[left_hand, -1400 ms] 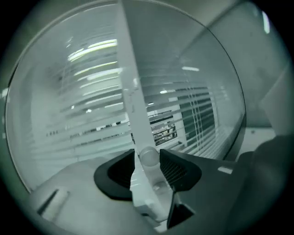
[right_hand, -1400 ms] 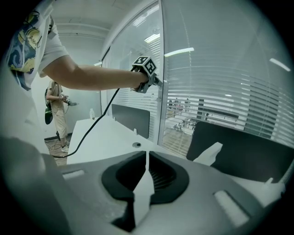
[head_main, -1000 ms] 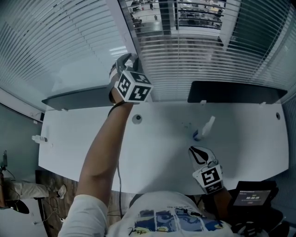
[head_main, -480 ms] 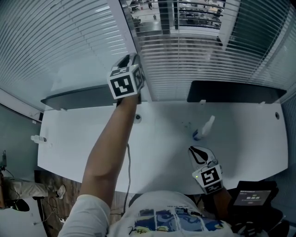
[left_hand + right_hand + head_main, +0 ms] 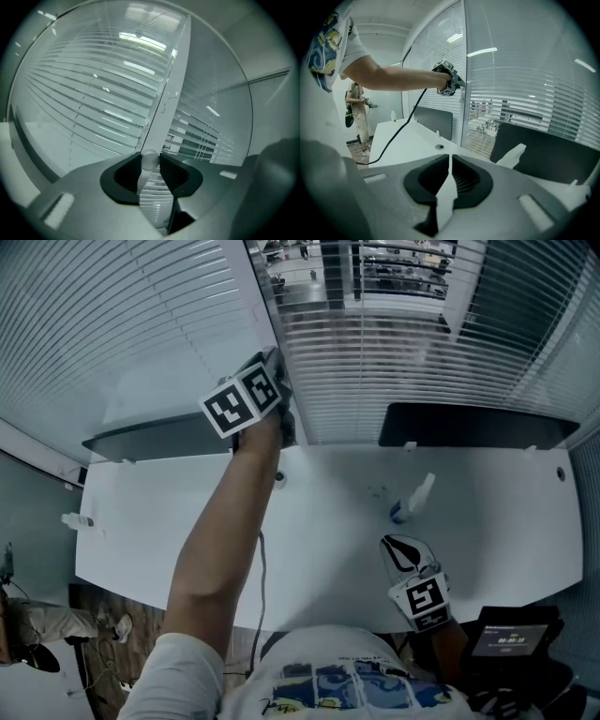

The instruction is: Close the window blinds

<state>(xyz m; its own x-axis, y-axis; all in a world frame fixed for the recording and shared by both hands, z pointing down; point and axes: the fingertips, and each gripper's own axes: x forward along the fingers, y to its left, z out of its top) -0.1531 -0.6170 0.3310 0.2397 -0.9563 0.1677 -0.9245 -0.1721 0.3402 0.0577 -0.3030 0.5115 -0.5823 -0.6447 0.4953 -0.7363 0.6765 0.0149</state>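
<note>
The left tool point(image 5: 151, 159) is clamped on the thin, pale wand point(image 5: 142, 180) of the blinds. Its two dark pads press the rod's rounded end from either side, at a narrow-to-middling spread.

The wand sits dead centre in the grip, and in the left gripper view its long axis runs from 6 o'clock up toward 12. Just behind it, the white window post point(image 5: 168, 84) leans off toward 1 o'clock. The next move probably depends on that alignment: twisting the wand about its own length, not pulling it, is what should tip the slats.

In the head view, the blinds point(image 5: 394, 362) at 1 o'clock of the post have open gaps with the room beyond showing through. The panel at 10 o'clock looks flatter. The wand probably drives the open panel, but its top fitting is out of sight.

The right tool point(image 5: 449, 176) has its jaws together on nothing. It hangs low over the near edge of the desk point(image 5: 328, 549), at 5 o'clock and well apart from the wand. The left hand is the one placed to do the work.
</note>
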